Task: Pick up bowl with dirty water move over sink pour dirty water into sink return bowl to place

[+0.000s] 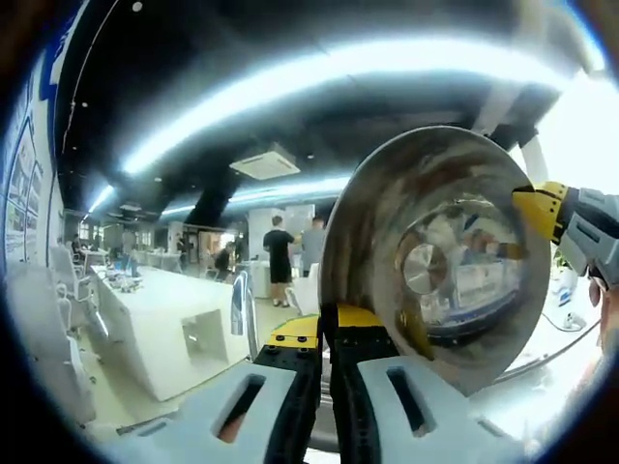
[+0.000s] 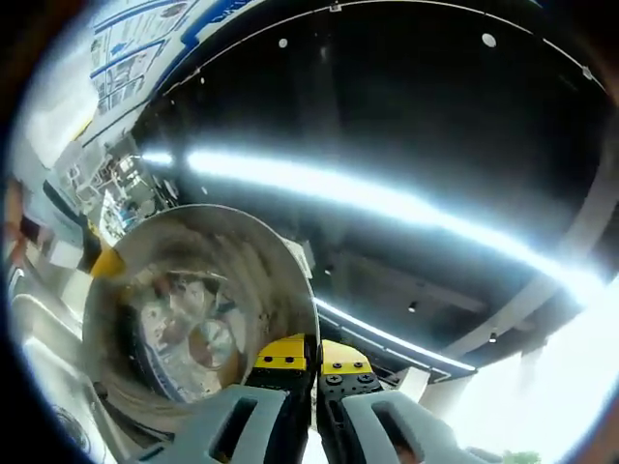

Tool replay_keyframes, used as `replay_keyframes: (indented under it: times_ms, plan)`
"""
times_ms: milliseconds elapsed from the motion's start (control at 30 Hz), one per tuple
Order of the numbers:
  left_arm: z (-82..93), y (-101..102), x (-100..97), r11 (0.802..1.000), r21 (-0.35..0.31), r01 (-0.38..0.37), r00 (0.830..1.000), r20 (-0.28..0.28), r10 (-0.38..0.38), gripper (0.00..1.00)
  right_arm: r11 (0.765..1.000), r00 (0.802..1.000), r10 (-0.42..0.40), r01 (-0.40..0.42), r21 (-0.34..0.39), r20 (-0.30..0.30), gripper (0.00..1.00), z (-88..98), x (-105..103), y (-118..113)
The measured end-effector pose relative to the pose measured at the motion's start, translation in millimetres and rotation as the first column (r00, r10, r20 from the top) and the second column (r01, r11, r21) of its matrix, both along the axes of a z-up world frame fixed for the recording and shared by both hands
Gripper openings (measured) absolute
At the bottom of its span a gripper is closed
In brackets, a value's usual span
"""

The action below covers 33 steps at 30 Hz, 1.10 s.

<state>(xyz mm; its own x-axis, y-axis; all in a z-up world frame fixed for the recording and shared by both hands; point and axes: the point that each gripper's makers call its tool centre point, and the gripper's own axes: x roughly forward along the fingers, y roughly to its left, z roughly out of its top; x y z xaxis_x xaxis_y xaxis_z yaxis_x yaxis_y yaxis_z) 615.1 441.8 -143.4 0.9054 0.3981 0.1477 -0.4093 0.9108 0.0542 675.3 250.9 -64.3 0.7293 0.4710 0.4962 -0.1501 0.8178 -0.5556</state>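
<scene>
Under ceiling lights, both hand-held grippers (image 1: 326, 333) (image 2: 316, 360) pinch bowl (image 1: 435, 256) rim.

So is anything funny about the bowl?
Yes. The bowl is tipped right up on its side, its inside facing both cameras. Both tongs, left and right, pinch its rim. No spill shows.

wall posters (image 1: 21, 184) too blurred to read, no legible text elsewhere
</scene>
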Motion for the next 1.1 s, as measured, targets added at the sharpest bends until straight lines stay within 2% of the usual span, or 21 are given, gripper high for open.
replay_keyframes:
  times_ms: [100, 133, 167, 233, 267, 300, 333, 400, 500, 767, 933, 1100]
  plan:
    - [-2.5, -1.4, 0.3, 1.000, 0.019, -0.004, 1.000, -0.018, 0.004, 0.00, 1.000, 1.000, 0.000, -0.001, -0.004, -0.015, 0.00, -2.9, 1.1, -0.5]
    - [-3.5, -1.7, 0.3, 1.000, 0.023, -0.006, 1.000, -0.024, 0.006, 0.00, 1.000, 0.999, 0.007, -0.007, 0.001, -0.037, 0.00, -5.1, 2.2, -0.7]
    - [-6.7, -1.9, 1.1, 0.999, 0.037, -0.005, 0.999, -0.053, 0.007, 0.00, 1.000, 0.996, 0.018, -0.017, 0.011, -0.085, 0.00, -9.9, 4.7, -0.6]
    - [-11.2, -3.4, 2.9, 0.999, 0.032, 0.007, 0.997, -0.079, -0.004, 0.00, 1.000, 0.994, 0.006, -0.007, -0.009, -0.108, 0.00, -12.6, 7.8, -1.6]
    - [-16.2, -4.1, 3.6, 0.999, 0.034, 0.016, 0.993, -0.118, -0.012, 0.00, 1.000, 0.989, 0.016, -0.017, -0.001, -0.146, 0.00, -17.1, 9.2, -2.0]
    - [-20.7, -5.4, 4.8, 0.999, 0.030, 0.023, 0.988, -0.150, -0.019, 0.00, 1.000, 0.988, 0.009, -0.011, -0.011, -0.154, 0.00, -18.1, 9.6, -3.2]
    - [-21.4, -6.6, 6.3, 0.999, 0.024, 0.028, 0.987, -0.158, -0.024, 0.00, 1.000, 0.984, 0.001, -0.005, -0.018, -0.177, 0.00, -21.8, 11.1, -4.5]
    - [-26.0, -10.1, 7.3, 0.998, 0.053, 0.033, 0.976, -0.216, -0.021, 0.00, 1.000, 0.980, 0.000, -0.004, -0.020, -0.197, 0.00, -23.6, 11.8, -7.5]
    - [-25.1, -19.5, 9.5, 0.997, 0.069, 0.044, 0.969, -0.244, -0.026, 0.00, 1.000, 0.959, -0.004, 0.004, 0.000, -0.282, 0.00, -30.4, 16.2, -19.5]
    - [-19.3, -56.2, 16.6, 0.990, 0.083, 0.112, 0.956, -0.283, -0.084, 0.00, 0.999, 0.935, -0.048, 0.049, -0.003, -0.352, 0.00, -26.0, 16.0, -57.3]
    - [-17.7, -84.3, 23.4, 0.982, 0.092, 0.165, 0.939, -0.318, -0.128, 0.00, 0.995, 0.905, -0.092, 0.094, -0.017, -0.416, 0.00, -26.5, 18.1, -89.9]
    - [-13.5, -117.1, 30.7, 0.970, 0.100, 0.222, 0.926, -0.333, -0.178, 0.00, 0.989, 0.885, -0.140, 0.146, -0.022, -0.444, 0.00, -30.3, 19.6, -123.8]
